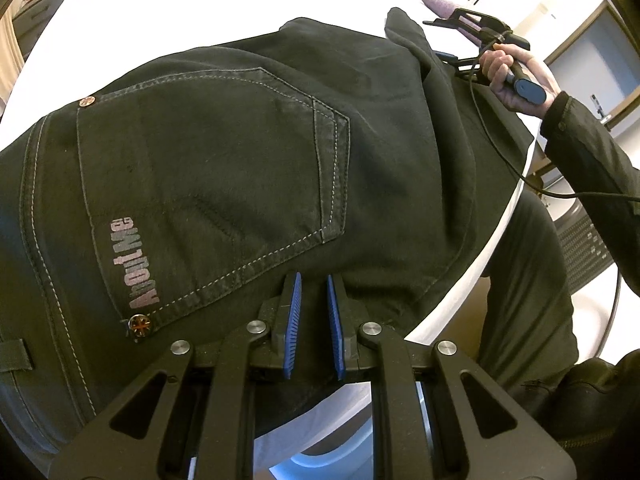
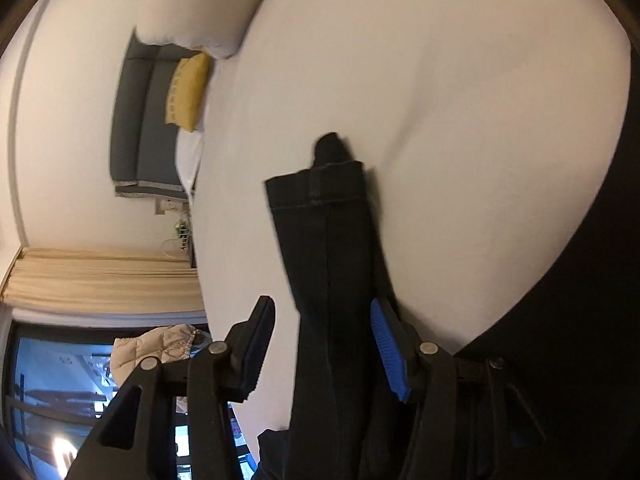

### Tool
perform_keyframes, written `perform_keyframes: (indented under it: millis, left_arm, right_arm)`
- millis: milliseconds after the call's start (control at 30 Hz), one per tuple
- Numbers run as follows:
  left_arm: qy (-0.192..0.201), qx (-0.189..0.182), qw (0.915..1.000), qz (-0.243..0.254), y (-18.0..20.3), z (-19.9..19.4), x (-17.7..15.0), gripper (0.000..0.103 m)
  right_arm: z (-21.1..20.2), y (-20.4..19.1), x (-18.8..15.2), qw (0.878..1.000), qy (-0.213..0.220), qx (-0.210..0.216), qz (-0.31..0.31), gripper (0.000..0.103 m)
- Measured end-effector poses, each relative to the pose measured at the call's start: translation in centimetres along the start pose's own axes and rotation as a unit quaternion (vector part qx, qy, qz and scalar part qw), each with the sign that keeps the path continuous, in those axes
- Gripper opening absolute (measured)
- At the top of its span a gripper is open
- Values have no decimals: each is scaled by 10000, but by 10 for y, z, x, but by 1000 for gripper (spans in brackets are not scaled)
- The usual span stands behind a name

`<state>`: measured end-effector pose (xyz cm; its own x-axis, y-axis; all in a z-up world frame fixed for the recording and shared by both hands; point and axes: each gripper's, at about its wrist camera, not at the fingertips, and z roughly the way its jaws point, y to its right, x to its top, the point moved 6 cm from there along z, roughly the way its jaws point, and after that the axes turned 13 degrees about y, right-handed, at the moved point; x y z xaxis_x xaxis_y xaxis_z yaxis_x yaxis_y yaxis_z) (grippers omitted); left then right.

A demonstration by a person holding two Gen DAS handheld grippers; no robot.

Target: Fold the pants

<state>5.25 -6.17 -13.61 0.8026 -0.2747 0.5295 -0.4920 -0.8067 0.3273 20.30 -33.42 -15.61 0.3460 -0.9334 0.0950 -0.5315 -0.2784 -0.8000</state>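
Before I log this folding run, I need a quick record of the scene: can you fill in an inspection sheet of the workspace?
Surface: white bed sheet, mostly bare.
Job's things: black pants lying seat up, back pocket showing; one pant leg with its hem lies between the right fingers.
Clutter: nothing seen on the sheet.
Grippers: left gripper slightly open above the pants; right gripper open around the leg, not clamped.
Cables: black cable trailing from the right gripper.
Surroundings: yellow pillow, beige curtain, window.
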Motion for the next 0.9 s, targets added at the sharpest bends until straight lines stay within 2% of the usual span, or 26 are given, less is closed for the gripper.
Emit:
perform_keyframes:
  millis: [267, 433, 500, 533, 567, 633, 767, 900]
  left_arm:
    - [24, -3, 10000, 20, 1, 0, -2, 13]
    - [49, 43, 10000, 16, 3, 1, -3, 13]
    - [46, 61, 10000, 11, 4, 1, -3, 13]
    - [41, 77, 10000, 11, 4, 1, -4, 13]
    - [39, 87, 10000, 15, 5, 1, -4, 13]
    - [30, 96, 9999, 20, 6, 1, -4, 13]
    - [22, 114, 9999, 66, 8, 2, -3, 13]
    - [51, 136, 9999, 75, 11, 2, -3, 13]
  right_arm:
    - [-4, -1, -6, 9999, -129, -24, 83, 48]
    - [12, -1, 9, 9973, -31, 481, 552, 47]
    - [16, 0, 17, 9966, 114, 563, 583, 34]
    - [16, 1, 20, 9967, 191, 575, 538, 15]
    - [17, 3, 21, 9972, 224, 510, 496, 8]
    - [13, 1, 22, 9975, 319, 490, 403, 6]
    - [-24, -9, 25, 9962, 719, 490, -98, 5]
    - [-102, -16, 36, 9869, 1453, 510, -479, 5]
